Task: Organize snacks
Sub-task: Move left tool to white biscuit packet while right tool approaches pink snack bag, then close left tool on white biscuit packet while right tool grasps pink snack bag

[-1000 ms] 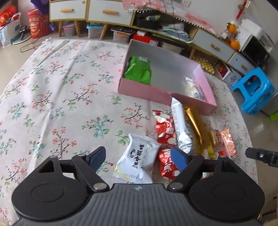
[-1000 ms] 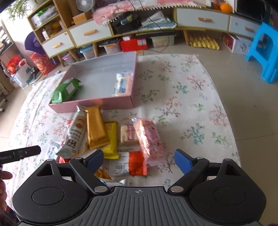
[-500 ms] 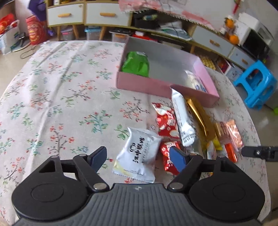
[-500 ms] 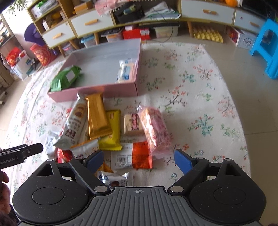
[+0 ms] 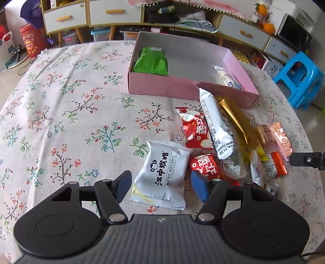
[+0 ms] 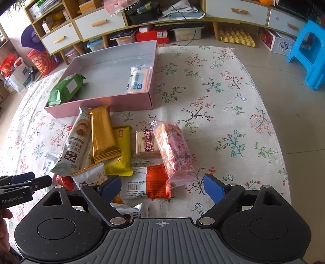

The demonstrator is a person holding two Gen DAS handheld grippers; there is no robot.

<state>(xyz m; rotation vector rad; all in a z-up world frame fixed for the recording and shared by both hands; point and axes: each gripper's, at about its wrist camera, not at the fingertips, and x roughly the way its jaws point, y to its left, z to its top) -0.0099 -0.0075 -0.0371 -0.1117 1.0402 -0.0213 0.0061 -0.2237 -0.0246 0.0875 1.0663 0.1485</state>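
A pink box (image 5: pixel 182 89) (image 6: pixel 101 104) sits on the floral cloth and holds a green packet (image 5: pixel 151 64) (image 6: pixel 65 88) and a white-and-blue packet (image 5: pixel 228 78) (image 6: pixel 139 78). A pile of snacks lies in front of it. My left gripper (image 5: pixel 160 183) is open, its jaws on either side of a white pouch with a monkey logo (image 5: pixel 162 172), not touching it. My right gripper (image 6: pixel 162 186) is open above an orange-and-white packet (image 6: pixel 148 182) and the end of a clear pink snack bag (image 6: pixel 175 151).
The pile holds a gold bar (image 6: pixel 102 134), a yellow packet (image 6: pixel 120 150), a long white biscuit pack (image 5: pixel 216 126) (image 6: pixel 74 142), red packets (image 5: pixel 193 129) and a beige cracker pack (image 6: pixel 145 145). A blue stool (image 5: pixel 298 79) and low cabinets (image 6: pixel 235 9) stand beyond the cloth.
Both grippers have moved forward and lower toward the snacks. The white pouch now lies between my left jaws. Both stayed open.
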